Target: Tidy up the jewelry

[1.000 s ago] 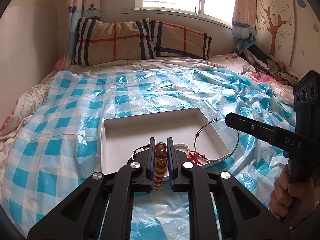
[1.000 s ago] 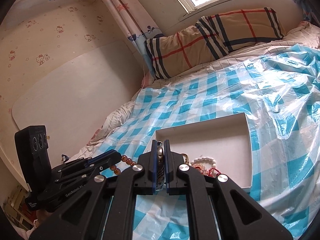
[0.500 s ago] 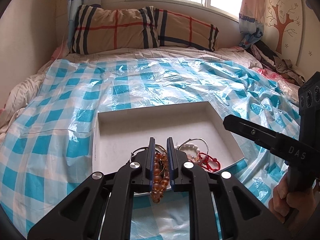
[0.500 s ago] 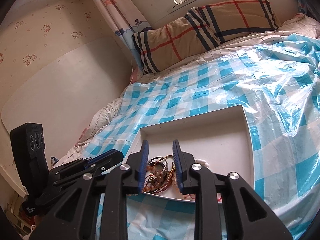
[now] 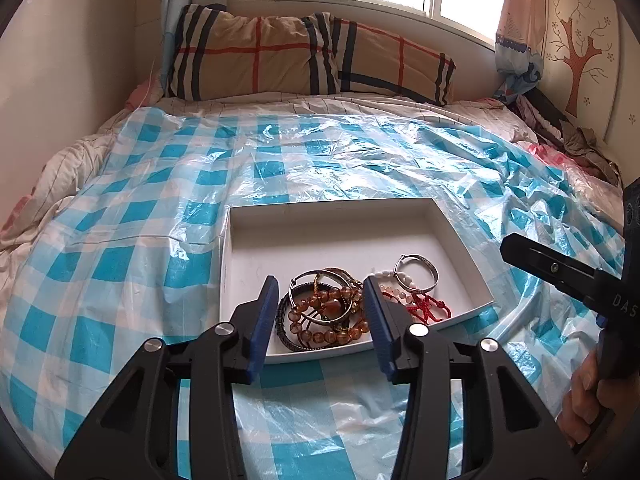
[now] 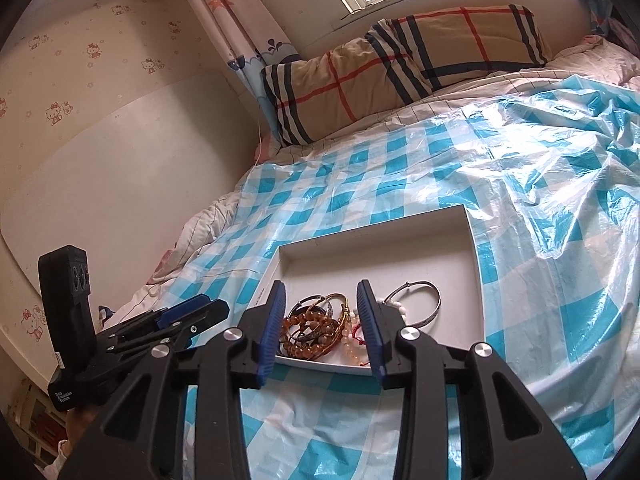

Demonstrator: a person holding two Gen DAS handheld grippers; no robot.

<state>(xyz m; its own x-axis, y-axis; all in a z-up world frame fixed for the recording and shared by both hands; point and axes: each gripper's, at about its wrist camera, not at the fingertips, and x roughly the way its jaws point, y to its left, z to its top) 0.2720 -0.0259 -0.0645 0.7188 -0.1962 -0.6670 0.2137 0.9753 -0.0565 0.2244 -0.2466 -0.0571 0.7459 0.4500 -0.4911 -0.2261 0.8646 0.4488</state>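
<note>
The right tool (image 6: 322, 328) hangs with its blue-edged fingers spread apart above the near edge of a white tray (image 6: 476, 280) on the checked bed cover (image 6: 540, 208). Amber beads (image 6: 306, 326), gold and silver bangles (image 6: 420, 304) lie heaped at the tray's near end. The left tool (image 6: 192, 312) sits near left, off the tray.

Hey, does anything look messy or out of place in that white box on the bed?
Yes. The jewelry is heaped in a tangle at the near end of the white box, bangles and beaded bracelets overlapping; the far part sits bare.
</note>
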